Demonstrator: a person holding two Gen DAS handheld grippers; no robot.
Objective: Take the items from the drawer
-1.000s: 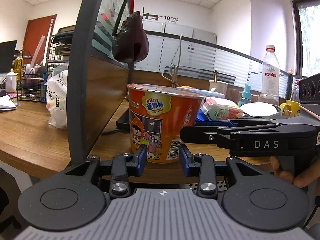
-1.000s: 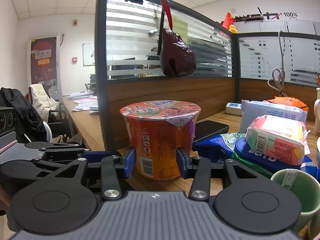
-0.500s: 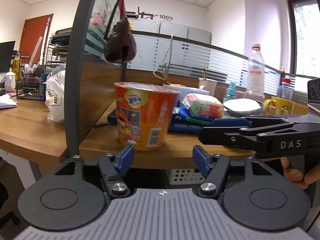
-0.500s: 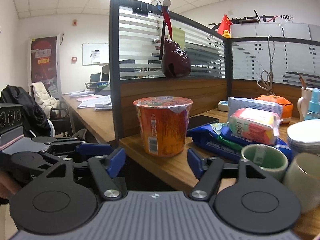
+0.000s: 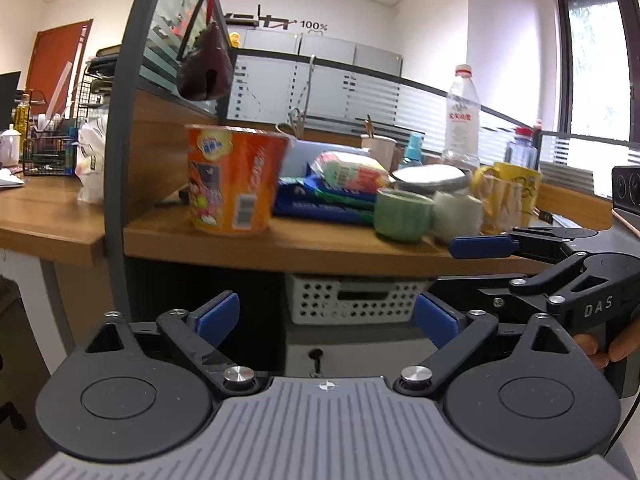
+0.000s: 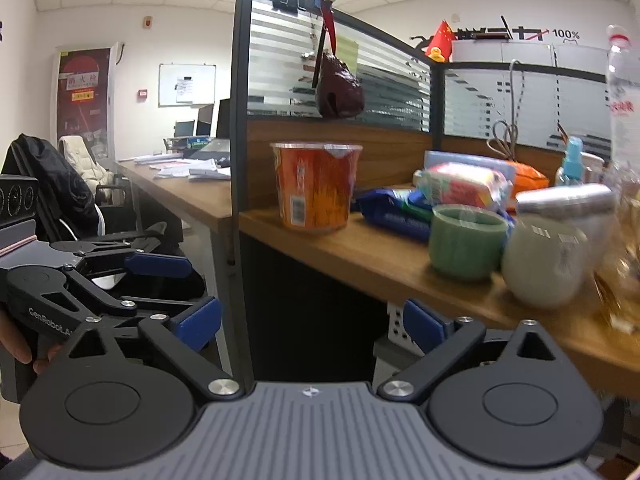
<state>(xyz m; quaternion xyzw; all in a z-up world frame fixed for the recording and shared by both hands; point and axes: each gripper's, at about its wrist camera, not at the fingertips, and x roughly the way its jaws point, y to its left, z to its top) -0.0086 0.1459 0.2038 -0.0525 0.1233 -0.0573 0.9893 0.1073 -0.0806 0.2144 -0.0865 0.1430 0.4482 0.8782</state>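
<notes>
Your left gripper (image 5: 326, 316) and right gripper (image 6: 312, 320) both hang wide-jawed and empty below the desk (image 5: 320, 246) front edge. The orange instant noodle cup (image 5: 236, 180) stands upright near its left front corner.

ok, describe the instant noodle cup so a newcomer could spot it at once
Find the wooden desk against the dark-framed partition. The noodle cup stands upright at the desk's end next to that frame, left of the blue snack packets. It is the only orange, foil-lidded tub with a barcode.
</notes>
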